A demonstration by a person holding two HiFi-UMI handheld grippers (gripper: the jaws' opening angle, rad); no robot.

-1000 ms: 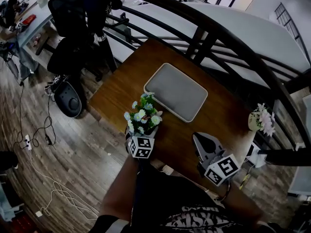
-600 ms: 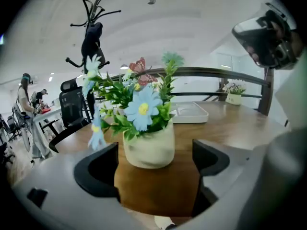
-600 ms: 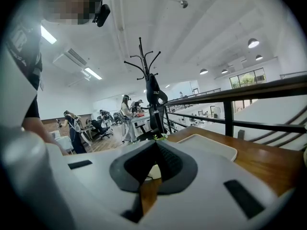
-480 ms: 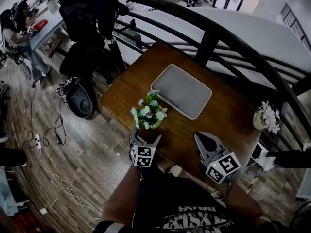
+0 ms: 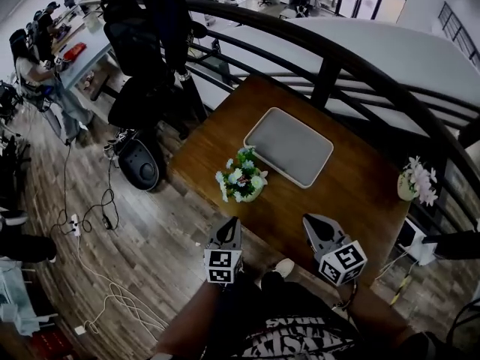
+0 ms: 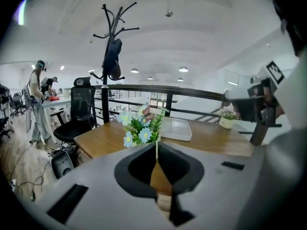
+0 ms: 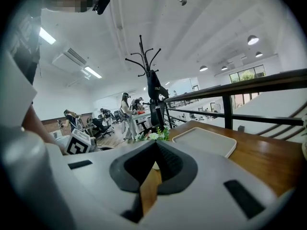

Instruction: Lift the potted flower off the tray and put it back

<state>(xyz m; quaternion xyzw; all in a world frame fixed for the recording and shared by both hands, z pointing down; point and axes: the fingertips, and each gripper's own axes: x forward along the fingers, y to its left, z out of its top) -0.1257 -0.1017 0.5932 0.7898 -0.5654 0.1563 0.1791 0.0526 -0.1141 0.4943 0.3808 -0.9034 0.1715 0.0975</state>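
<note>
The potted flower (image 5: pixel 241 177), white and blue blooms in a small pot, stands on the wooden table (image 5: pixel 352 186), just off the near left corner of the grey tray (image 5: pixel 289 146). My left gripper (image 5: pixel 231 223) hangs off the table's near edge, well short of the pot. Its jaws have just been closing and are now shut with nothing between them. In the left gripper view the flower (image 6: pixel 139 126) and the tray (image 6: pixel 176 128) lie beyond the left gripper (image 6: pixel 156 147). My right gripper (image 5: pixel 316 222) hovers over the table's near edge, shut and empty, with the flower (image 7: pixel 156 135) ahead of it.
A second potted flower (image 5: pixel 418 180) stands at the table's right end. A dark railing (image 5: pixel 330 47) runs behind the table. An office chair (image 5: pixel 139 100) and a coat stand (image 6: pixel 112 56) are at the left, with cables on the floor (image 5: pixel 90 223). A person (image 5: pixel 45 73) stands at a far desk.
The left gripper, open around the pot a second ago, has drawn back off the table's edge toward me and its jaws have shut. The flower stays beside the tray. The right gripper shifted slightly.
</note>
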